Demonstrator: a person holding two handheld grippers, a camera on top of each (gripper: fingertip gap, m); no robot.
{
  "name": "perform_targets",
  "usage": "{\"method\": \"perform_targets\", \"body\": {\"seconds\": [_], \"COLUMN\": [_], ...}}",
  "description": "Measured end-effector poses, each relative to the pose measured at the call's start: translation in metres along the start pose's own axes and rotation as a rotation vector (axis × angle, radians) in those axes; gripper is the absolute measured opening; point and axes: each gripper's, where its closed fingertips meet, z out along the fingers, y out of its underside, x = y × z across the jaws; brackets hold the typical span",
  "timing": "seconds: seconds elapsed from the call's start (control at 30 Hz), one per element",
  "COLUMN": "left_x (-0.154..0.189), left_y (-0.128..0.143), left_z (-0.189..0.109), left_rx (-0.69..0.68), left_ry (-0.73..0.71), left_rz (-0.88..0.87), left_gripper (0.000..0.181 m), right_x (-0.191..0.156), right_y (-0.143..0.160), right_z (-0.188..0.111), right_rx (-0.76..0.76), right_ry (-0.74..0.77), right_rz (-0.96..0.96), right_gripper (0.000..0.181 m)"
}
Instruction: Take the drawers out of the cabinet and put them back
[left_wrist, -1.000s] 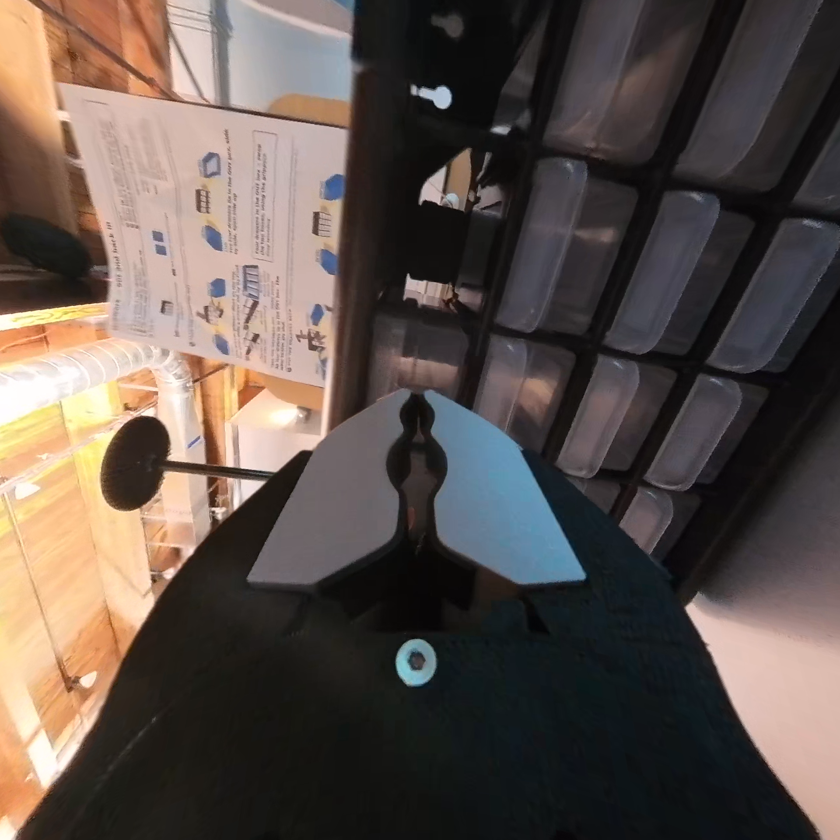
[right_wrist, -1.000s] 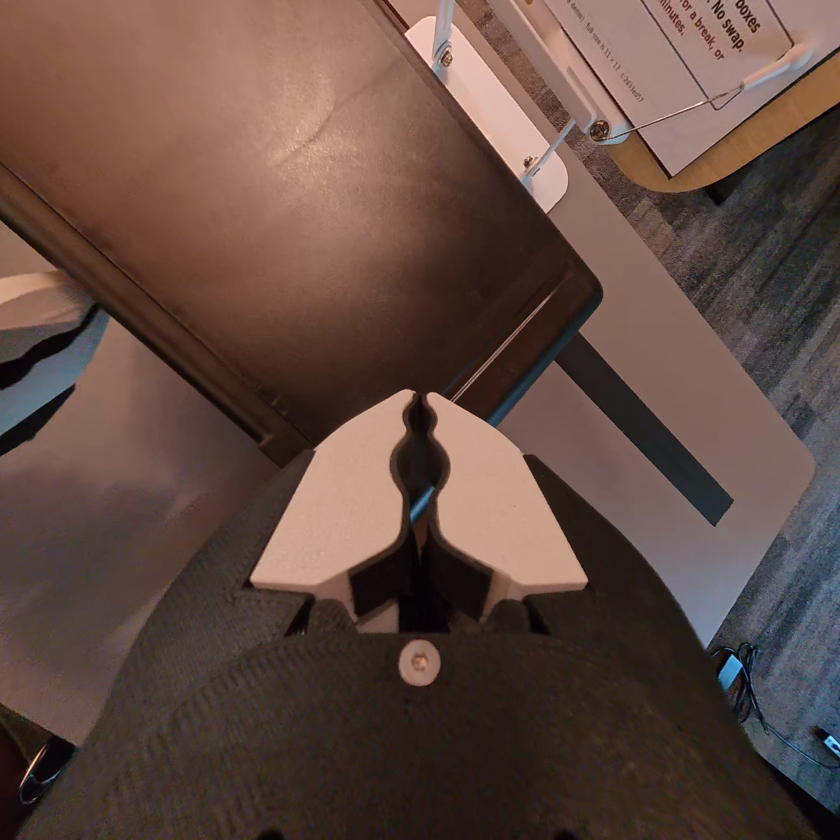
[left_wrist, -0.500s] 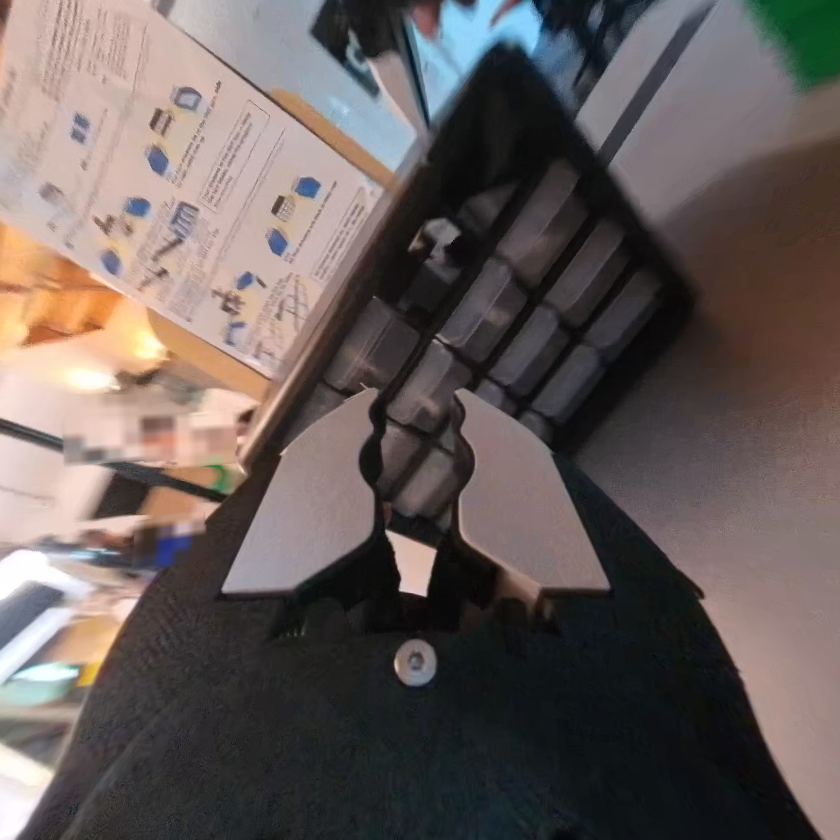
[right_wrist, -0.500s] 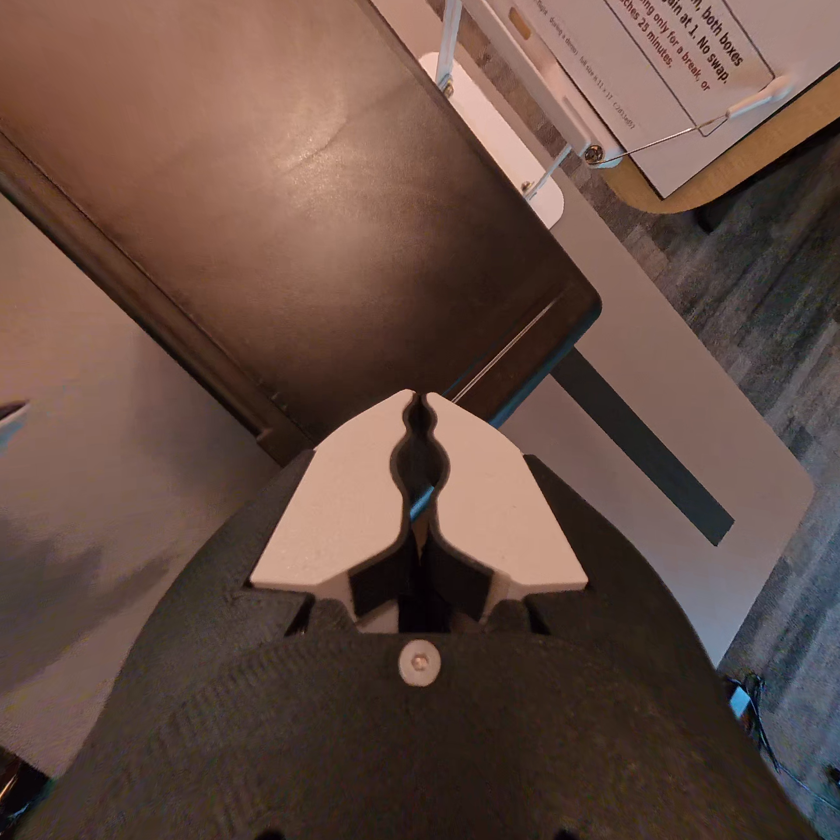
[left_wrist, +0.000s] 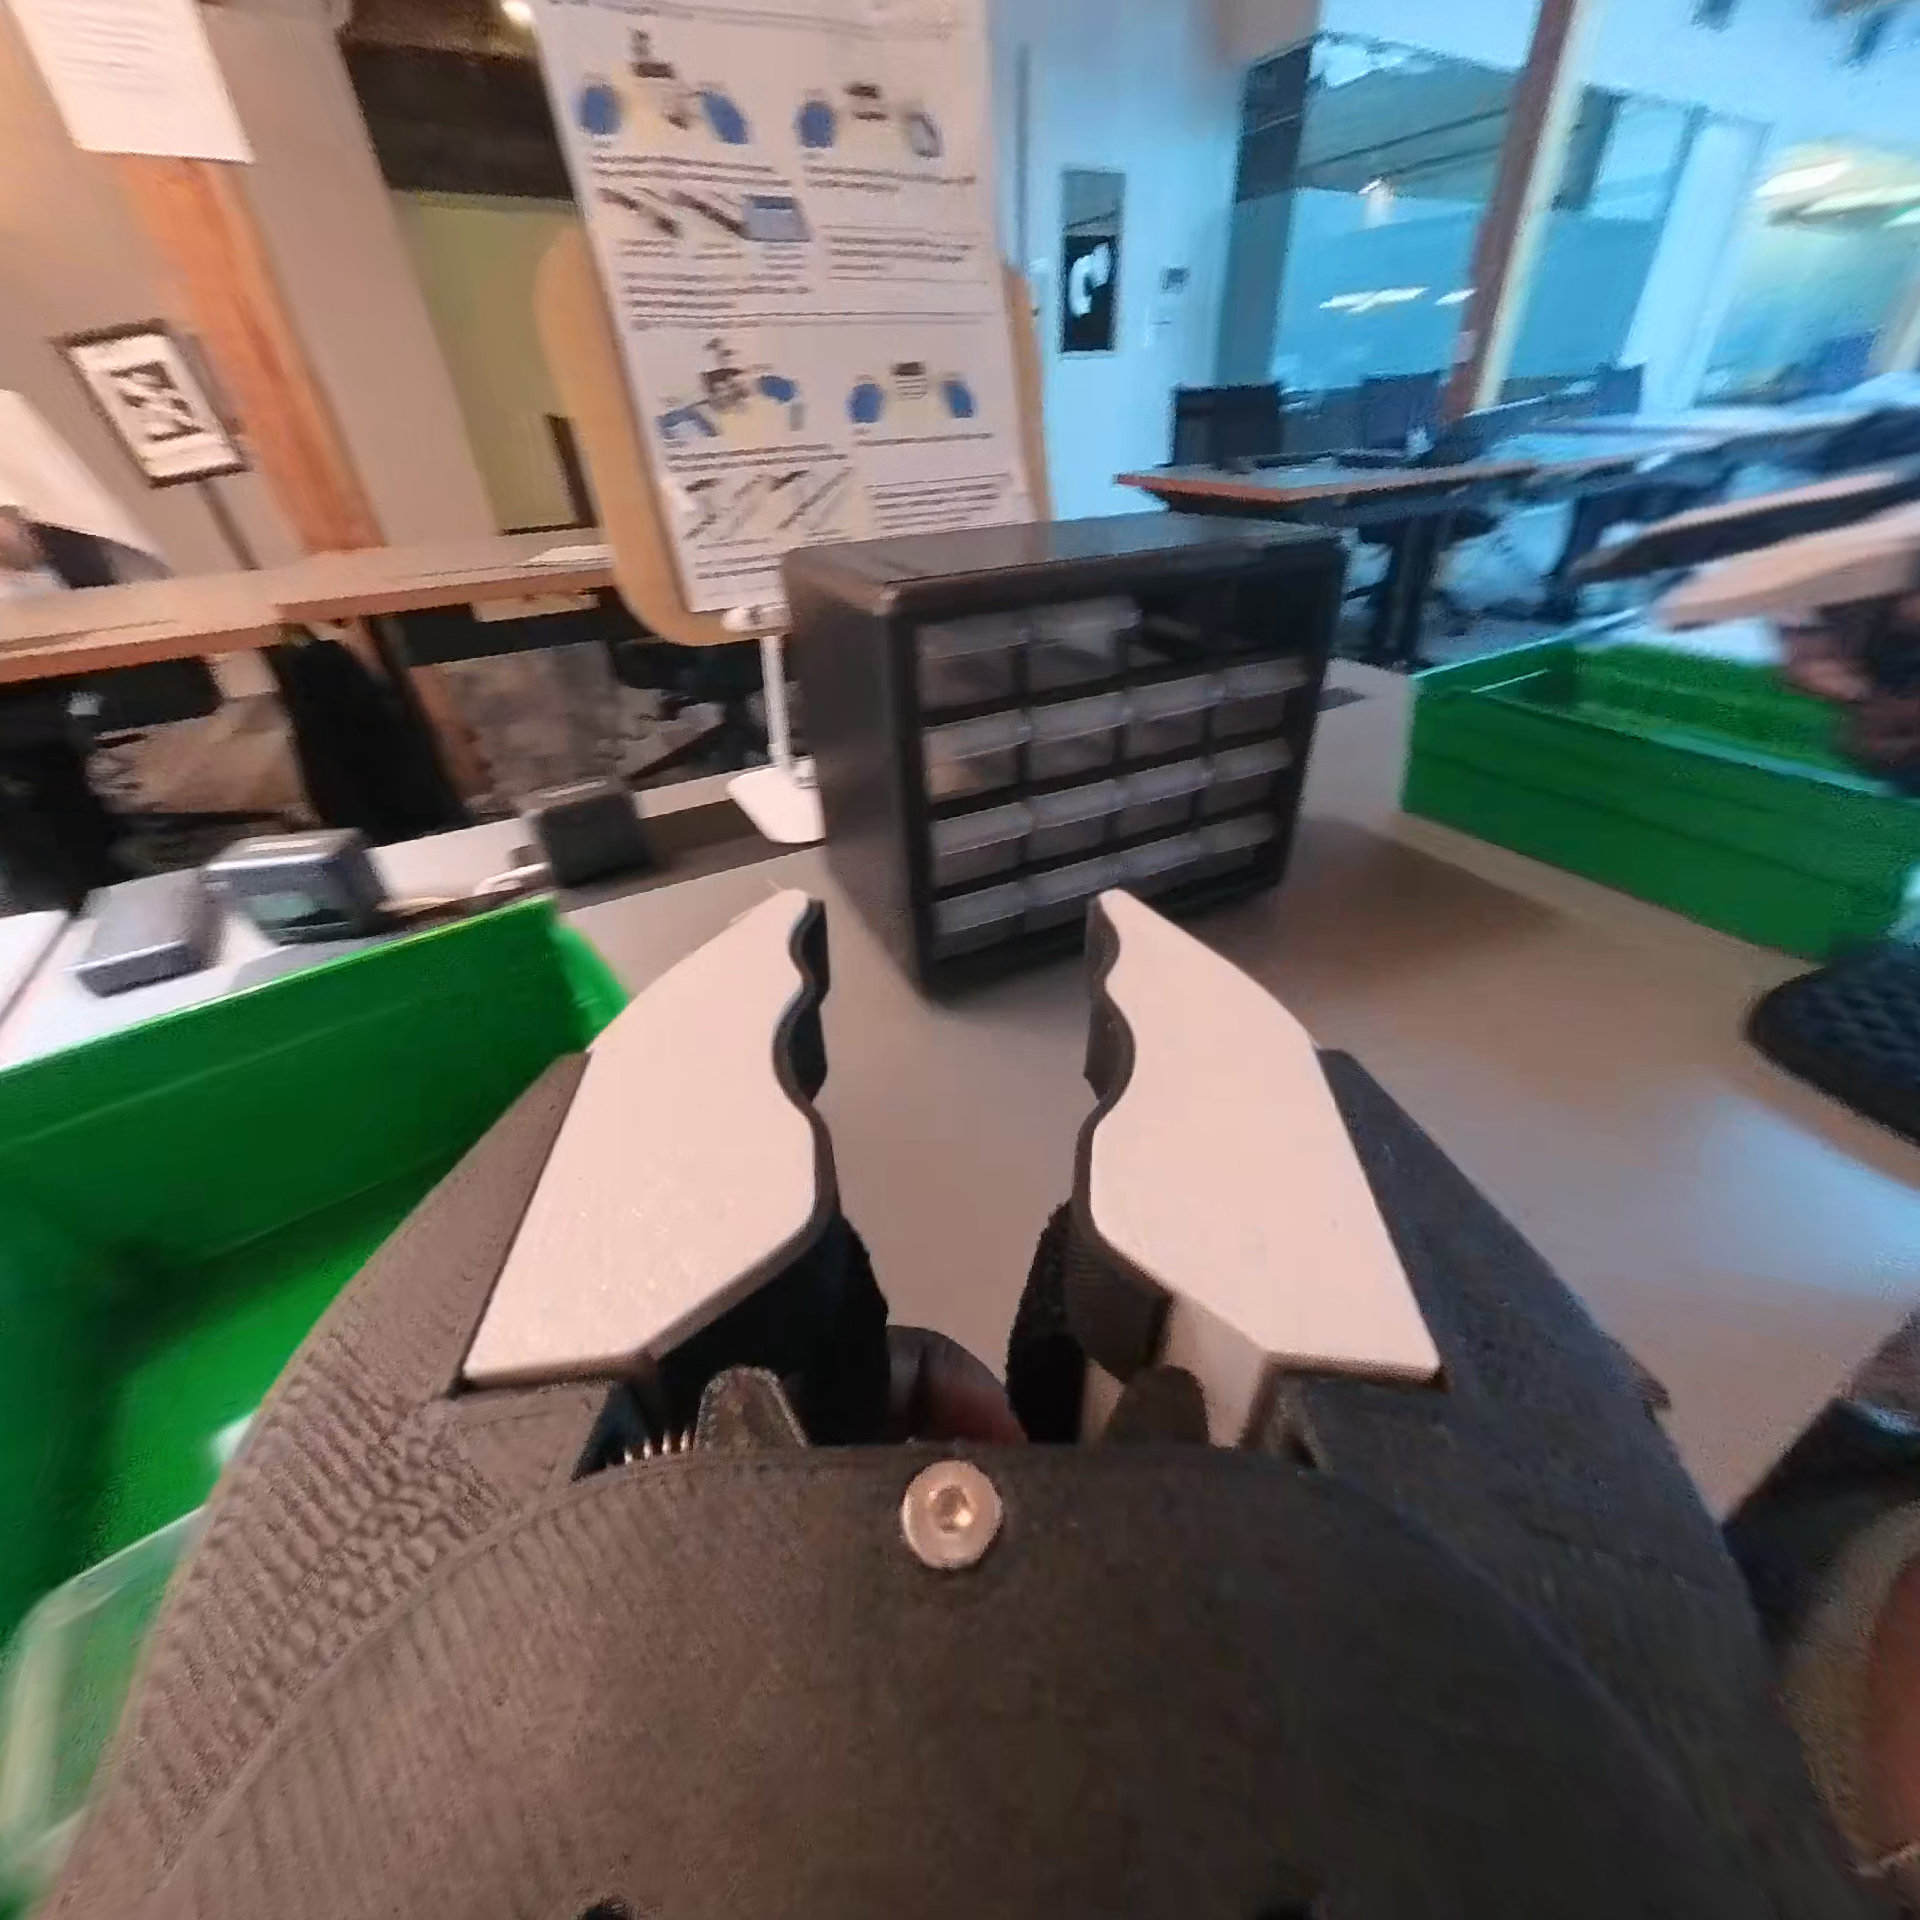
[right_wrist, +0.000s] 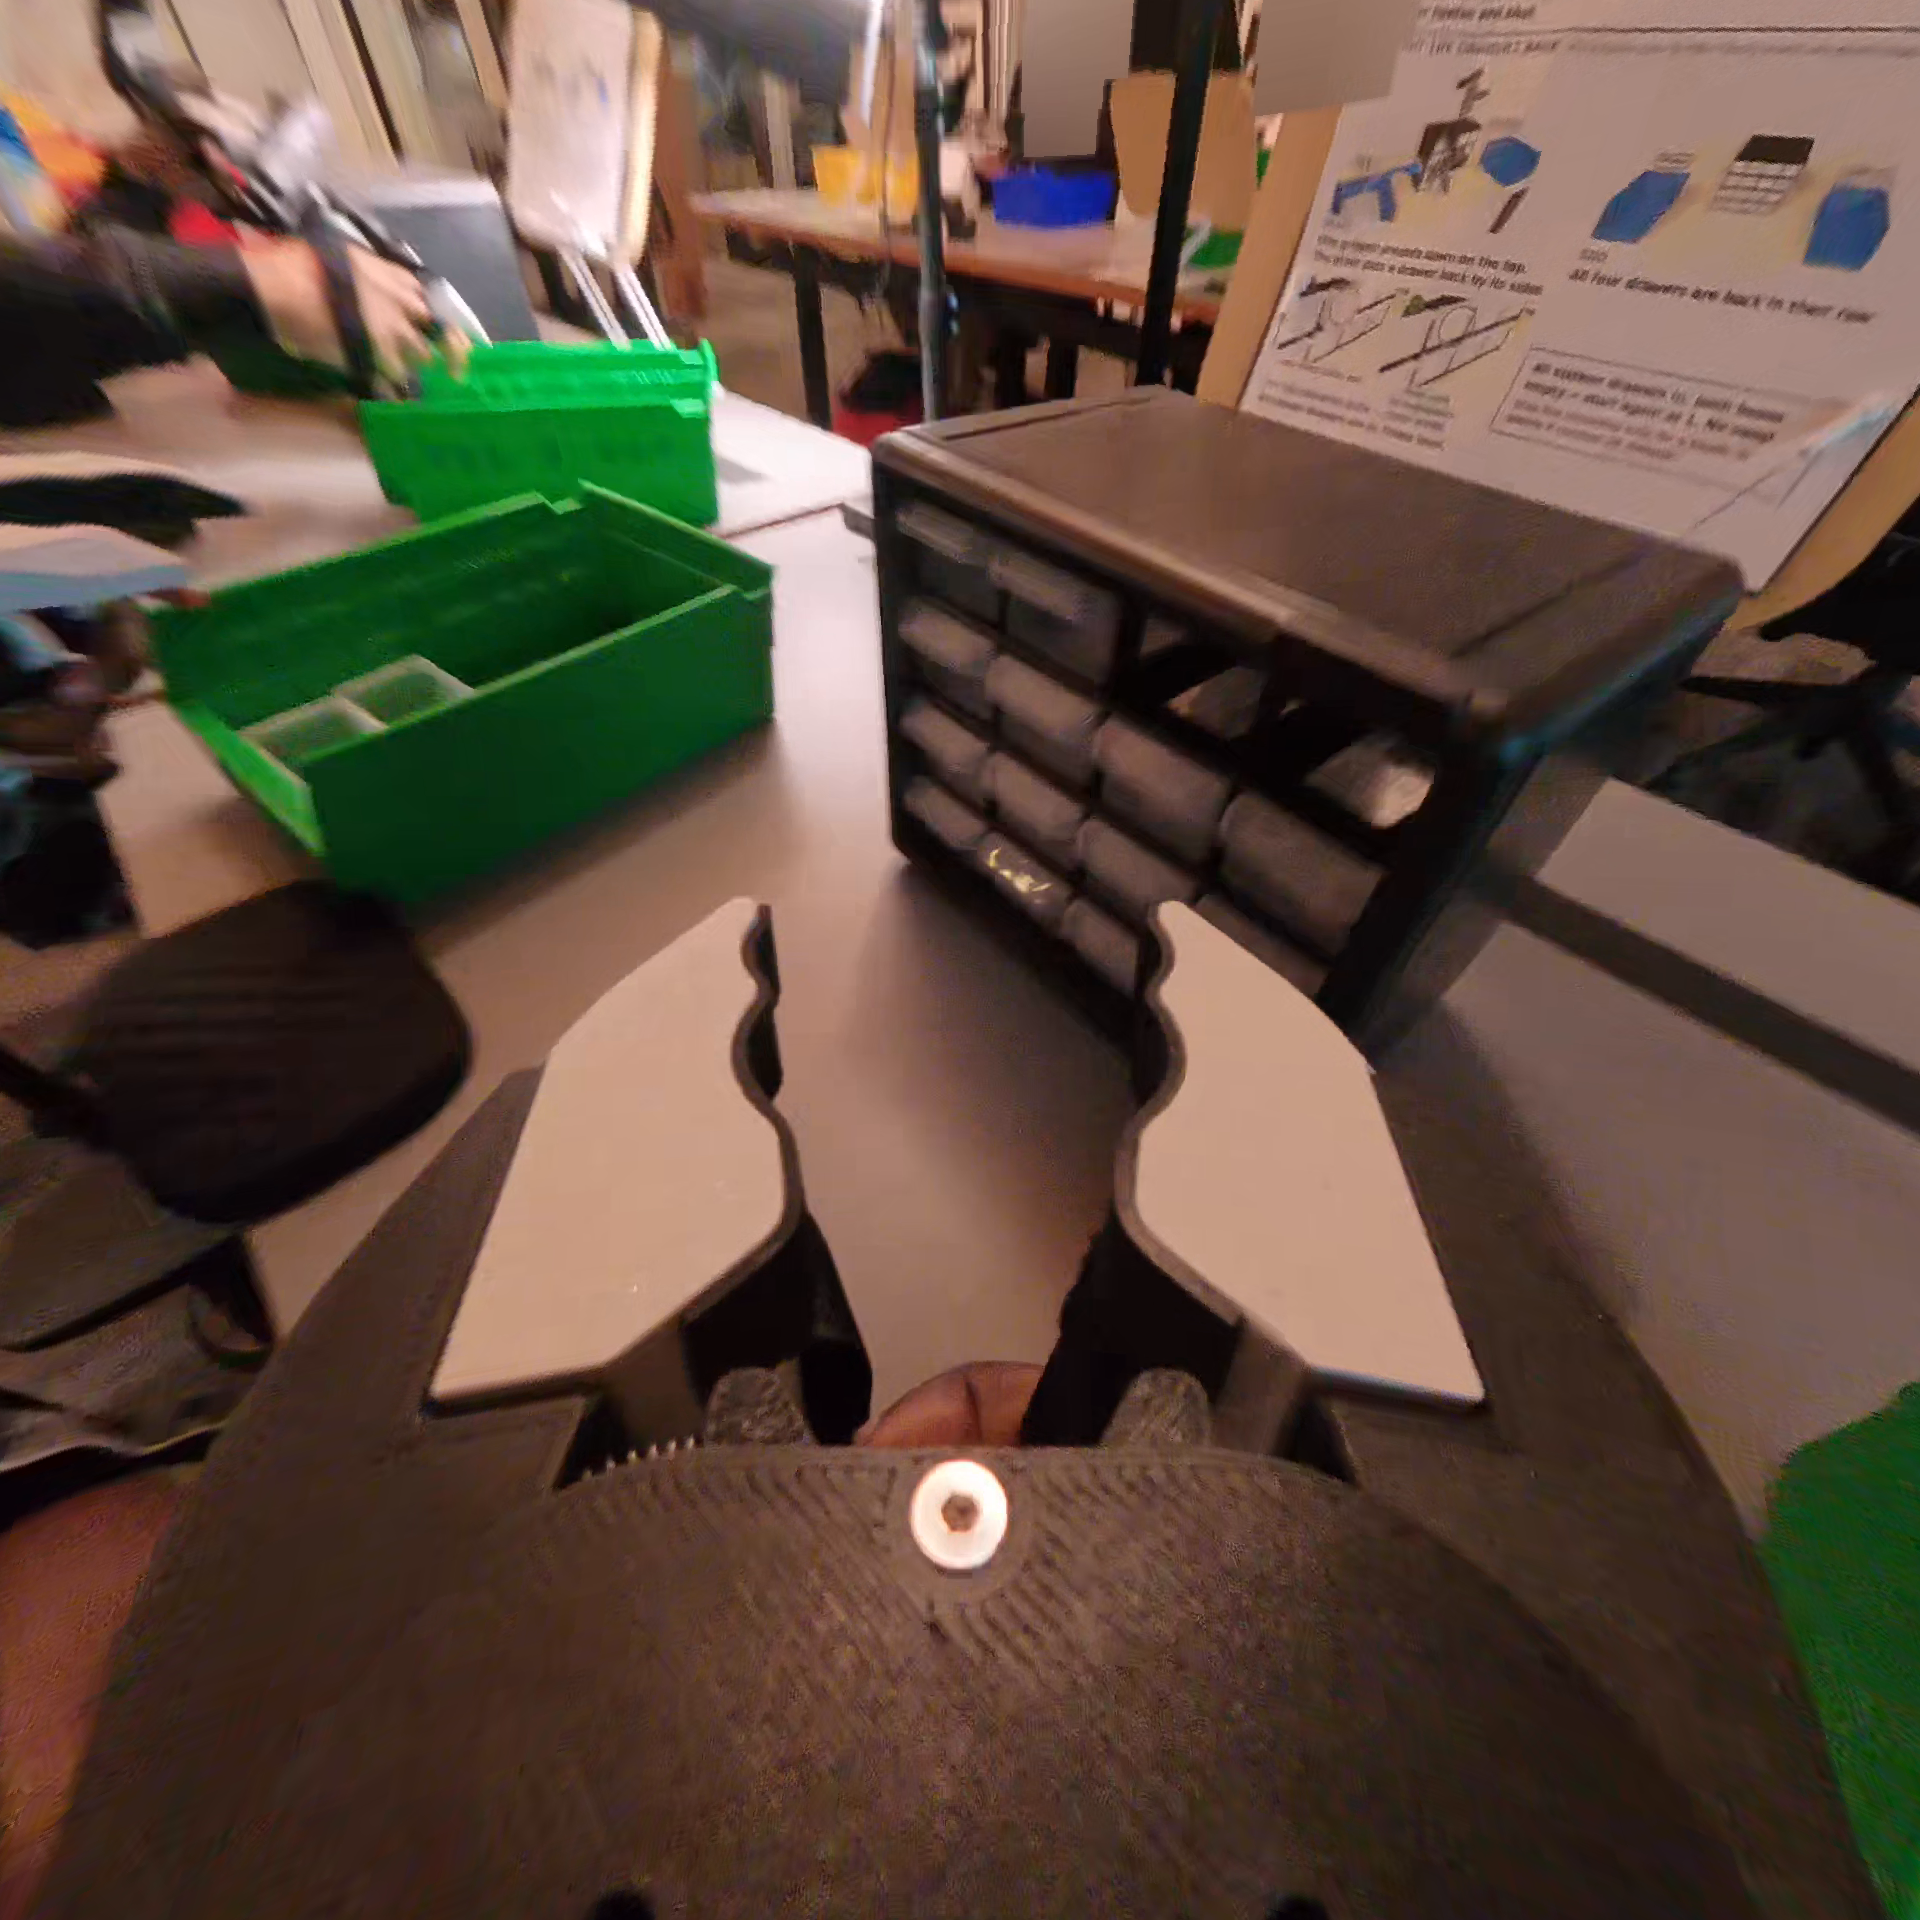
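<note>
A black cabinet with rows of small clear drawers stands on the grey table. It also shows in the right wrist view. Two slots at the right of its top row look empty. Two clear drawers lie in a green bin. My left gripper is open and empty, a short way in front of the cabinet. My right gripper is open and empty, close to the cabinet's lower front corner.
A green bin sits at the left and another at the right of the cabinet. A second green bin stands farther back. An instruction poster on a stand is behind the cabinet. A person's arm reaches at far left.
Both grippers have gone from shut to open. Both have drawn back from the cabinet and swung level, so its whole front now shows.
</note>
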Motion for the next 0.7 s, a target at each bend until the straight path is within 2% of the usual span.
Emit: {"method": "perform_targets", "body": {"seconds": [0.1, 0.17, 0.23, 0.3, 0.43, 0.6, 0.7], "left_x": [-0.038, -0.058, -0.075, -0.085, -0.097, -0.143, -0.166], "left_y": [0.005, 0.010, 0.027, 0.049, 0.088, 0.121, 0.144], "left_z": [-0.020, -0.032, -0.042, -0.049, -0.048, -0.027, -0.012], "left_rx": [-0.043, -0.102, -0.236, -0.391, -0.627, -0.924, -1.060], "left_ry": [-0.176, -0.275, -0.346, -0.349, -0.178, 0.009, 0.118], "left_rz": [0.070, 0.130, 0.201, 0.249, 0.342, 0.503, 0.497], "left_gripper": [0.047, 0.047, 0.047, 0.047, 0.044, 0.045, 0.046], "right_x": [-0.022, -0.024, -0.025, -0.018, -0.015, -0.022, -0.027], "right_y": [0.025, 0.044, 0.065, 0.070, 0.061, 0.061, 0.056], "right_z": [-0.043, -0.060, -0.068, -0.072, -0.081, -0.078, -0.078], "right_rx": [0.156, 0.216, 0.183, 0.142, 0.183, 0.173, 0.187], "right_ry": [0.000, 0.018, 0.008, 0.008, 0.034, 0.005, -0.013], "right_rz": [0.118, 0.201, 0.220, 0.210, 0.188, 0.163, 0.156], "right_gripper": [0.059, 0.053, 0.053, 0.056, 0.053, 0.052, 0.051]}}
